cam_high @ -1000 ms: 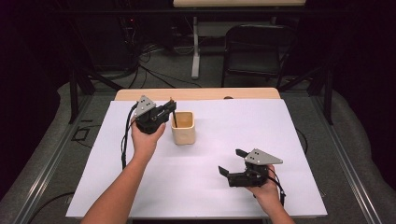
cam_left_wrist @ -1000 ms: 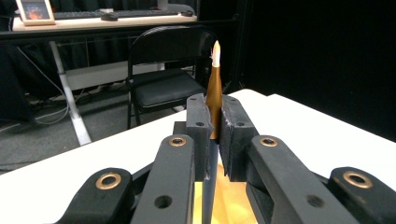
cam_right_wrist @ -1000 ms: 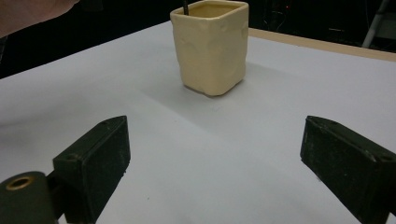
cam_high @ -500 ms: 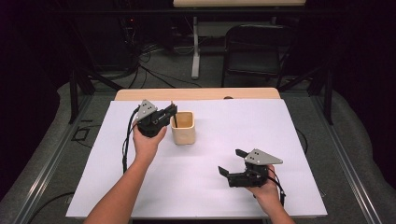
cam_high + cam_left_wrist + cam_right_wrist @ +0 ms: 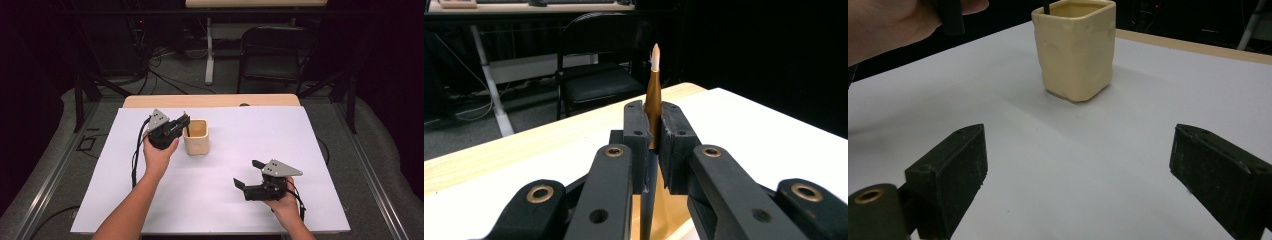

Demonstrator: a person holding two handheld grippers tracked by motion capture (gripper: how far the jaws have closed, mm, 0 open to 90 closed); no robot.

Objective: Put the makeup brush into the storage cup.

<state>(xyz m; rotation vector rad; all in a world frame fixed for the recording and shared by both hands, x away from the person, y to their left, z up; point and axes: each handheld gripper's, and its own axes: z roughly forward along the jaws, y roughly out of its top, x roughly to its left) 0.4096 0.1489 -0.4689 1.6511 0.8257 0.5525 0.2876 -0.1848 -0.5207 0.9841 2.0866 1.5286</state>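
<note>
Slightly lower pen (image 5: pixel 653 95) in cup (image 5: pixel 196 137)

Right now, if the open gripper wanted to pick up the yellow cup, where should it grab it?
Probably across the cup's two flat side walls, coming in level from the right gripper's side. Its squarish walls suit flat pads, and the pen stands inside it.

My left gripper (image 5: pixel 651 145) is matt black plastic with brassy metal bushings, clamping a pen (image 5: pixel 653 100) with a glossy gold barrel. The cup (image 5: pixel 1075 47), at twelve o'clock from my right gripper (image 5: pixel 1078 185), looks matt cream, slightly dimpled. The table (image 5: pixel 210 101) has a matt white sheet over pale wood.
</note>
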